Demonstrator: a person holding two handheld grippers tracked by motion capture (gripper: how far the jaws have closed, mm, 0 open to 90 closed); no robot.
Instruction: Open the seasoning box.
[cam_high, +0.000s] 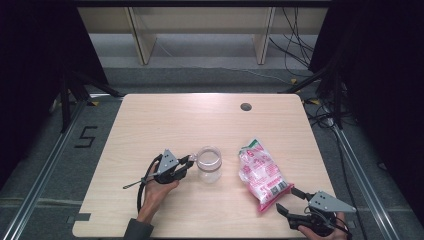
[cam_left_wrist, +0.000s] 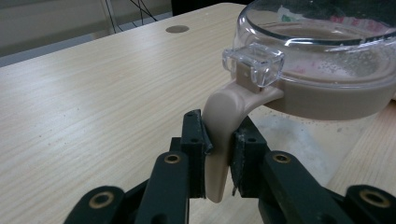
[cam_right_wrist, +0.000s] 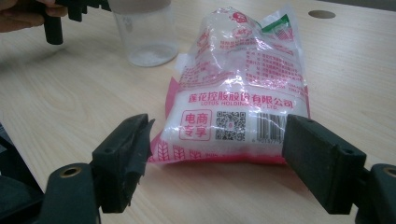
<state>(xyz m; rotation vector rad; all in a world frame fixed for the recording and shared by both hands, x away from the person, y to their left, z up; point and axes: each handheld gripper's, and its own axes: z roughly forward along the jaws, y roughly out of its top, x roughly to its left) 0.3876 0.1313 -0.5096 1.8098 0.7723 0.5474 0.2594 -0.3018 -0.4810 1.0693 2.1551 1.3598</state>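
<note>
**A:** Two grippers, two different jobs right now. Your left gripper (cam_left_wrist: 218, 154) is pinched on the beige handle (cam_left_wrist: 223, 135) of the clear jar (cam_high: 209, 164); in the left gripper view the pads sit flat against both sides of that tab, just below the transparent lid latch (cam_left_wrist: 253, 63).

**B:** And the right one?

**A:** Your right gripper (cam_right_wrist: 217, 158) is spread wide, gripping nothing. It sits low at the near right corner of the table (cam_high: 165, 115), aimed at the bottom edge of the pink-and-white bag (cam_right_wrist: 238, 88) (the end with the barcode and QR code).

**B:** So the bag is the next thing to take?

**A:** That's my reading. The bag lies flat just right of the jar, its long axis running away from you and leaning a little left, with the torn or folded top at the far end. From your right gripper it lies straight ahead, close by; your left hand is busy and farther off, so the right is the arm for it.

**B:** Will the jaws fit over it?

**A:** Across the full bottom edge, barely: in the right gripper view the bag's width nearly matches the gap between the jaws. A corner pinch looks easier to me. I can't tell from these views whether the top is sealed or already open, so lift it with the far end kept up.

**B:** And the jar?

**A:** Upright, with a trace of white powder at the bottom. Keep your left grip steady on it.
</note>
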